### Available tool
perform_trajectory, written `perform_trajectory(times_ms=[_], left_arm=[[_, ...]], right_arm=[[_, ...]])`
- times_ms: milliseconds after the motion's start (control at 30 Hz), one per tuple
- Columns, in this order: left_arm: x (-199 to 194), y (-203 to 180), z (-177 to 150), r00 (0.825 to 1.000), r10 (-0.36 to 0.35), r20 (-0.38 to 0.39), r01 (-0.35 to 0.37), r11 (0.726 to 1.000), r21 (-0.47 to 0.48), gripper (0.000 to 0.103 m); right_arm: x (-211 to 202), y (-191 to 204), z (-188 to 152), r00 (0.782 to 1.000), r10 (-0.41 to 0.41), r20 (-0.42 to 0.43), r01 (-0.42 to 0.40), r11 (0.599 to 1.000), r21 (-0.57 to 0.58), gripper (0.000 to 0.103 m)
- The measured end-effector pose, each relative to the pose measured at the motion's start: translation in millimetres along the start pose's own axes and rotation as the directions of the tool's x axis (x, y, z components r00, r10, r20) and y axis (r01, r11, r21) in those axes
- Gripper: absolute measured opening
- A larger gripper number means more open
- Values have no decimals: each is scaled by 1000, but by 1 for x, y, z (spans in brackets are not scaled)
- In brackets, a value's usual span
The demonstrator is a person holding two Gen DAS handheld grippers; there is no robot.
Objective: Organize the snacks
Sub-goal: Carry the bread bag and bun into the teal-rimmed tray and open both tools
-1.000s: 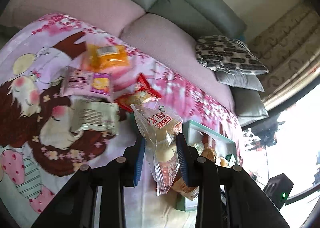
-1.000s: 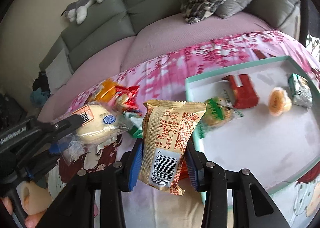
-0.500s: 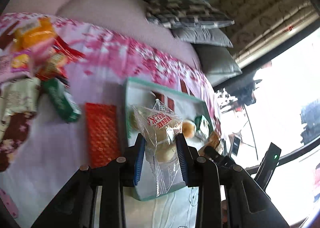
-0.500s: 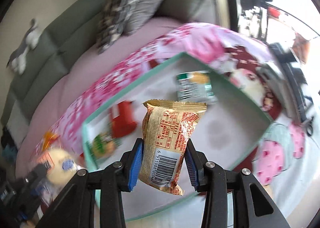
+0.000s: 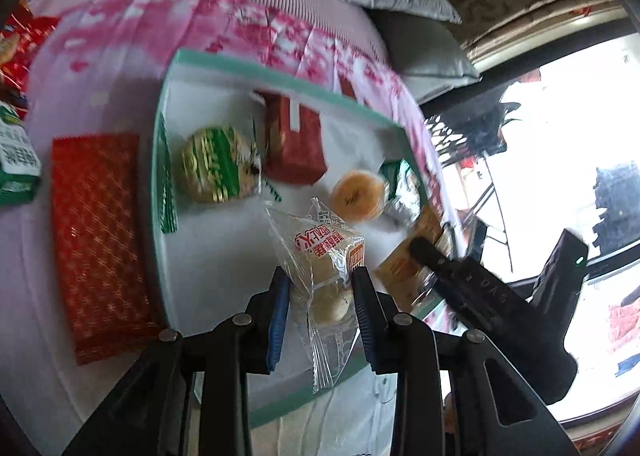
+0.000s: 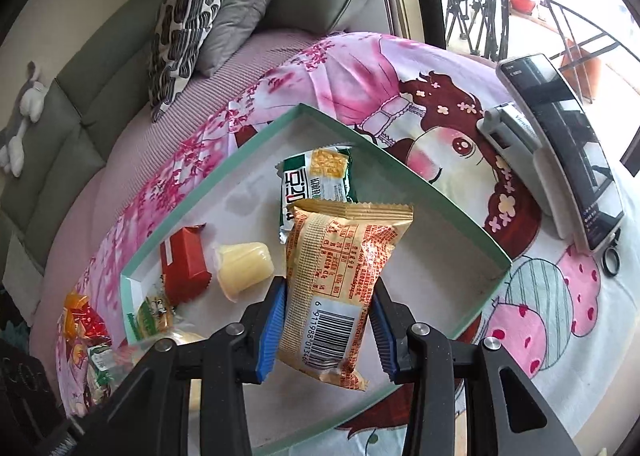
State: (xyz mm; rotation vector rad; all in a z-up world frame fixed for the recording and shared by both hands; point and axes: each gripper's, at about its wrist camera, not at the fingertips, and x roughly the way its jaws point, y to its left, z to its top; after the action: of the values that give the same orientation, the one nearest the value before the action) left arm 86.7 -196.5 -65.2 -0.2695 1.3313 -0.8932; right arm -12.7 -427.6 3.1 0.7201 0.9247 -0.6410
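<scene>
Broadly, by label:
Surface: a sofa [image 6: 72, 104] under a pink cartoon sheet [image 6: 460, 112], with a shallow green-rimmed tray [image 6: 452, 212] lying on it.
Room: cushions [image 6: 188, 28] against the sofa back, a plush toy [image 6: 24, 112] at far left, a bright window and balcony rail to the right; a phone [image 6: 560, 144] on a stand just beside the tray.
In the tray: a red pack [image 5: 294, 140], a green-gold cake [image 5: 216, 166], a small bun [image 5: 358, 196] and a green pack [image 6: 316, 180].
Outside it: a red foil pack [image 5: 96, 240] on the sheet, just beside the tray's left rim.
Hard to make out: more snacks at the left edge are cut off and blurred; the bun may be a jelly cup, seen from the other side.
Left gripper [image 5: 322, 304]: fingers clamped on a clear bread bag [image 5: 324, 256], held over the tray.
Right gripper [image 6: 330, 326]: fingers pinching an orange pack [image 6: 340, 276] by its barcode end, over the tray.
</scene>
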Motion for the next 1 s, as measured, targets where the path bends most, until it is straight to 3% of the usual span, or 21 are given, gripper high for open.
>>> perform_trajectory(times_ms=[367, 633, 700, 1000], left_arm=[[-3, 6, -2, 1000, 30, -11, -30, 1000, -9, 37], [-13, 5, 0, 997, 78, 7, -78, 997, 9, 38], [-17, 4, 1, 995, 98, 21, -98, 995, 11, 51], [-32, 7, 6, 984, 163, 74, -162, 987, -12, 60]], right_arm=[[13, -4, 1, 999, 2, -34, -1, 1000, 21, 44], [11, 0, 2, 999, 14, -29, -14, 1000, 1, 63], [9, 2, 2, 1000, 17, -22, -18, 1000, -9, 68], [9, 8, 2, 1000, 22, -11, -23, 999, -42, 83]])
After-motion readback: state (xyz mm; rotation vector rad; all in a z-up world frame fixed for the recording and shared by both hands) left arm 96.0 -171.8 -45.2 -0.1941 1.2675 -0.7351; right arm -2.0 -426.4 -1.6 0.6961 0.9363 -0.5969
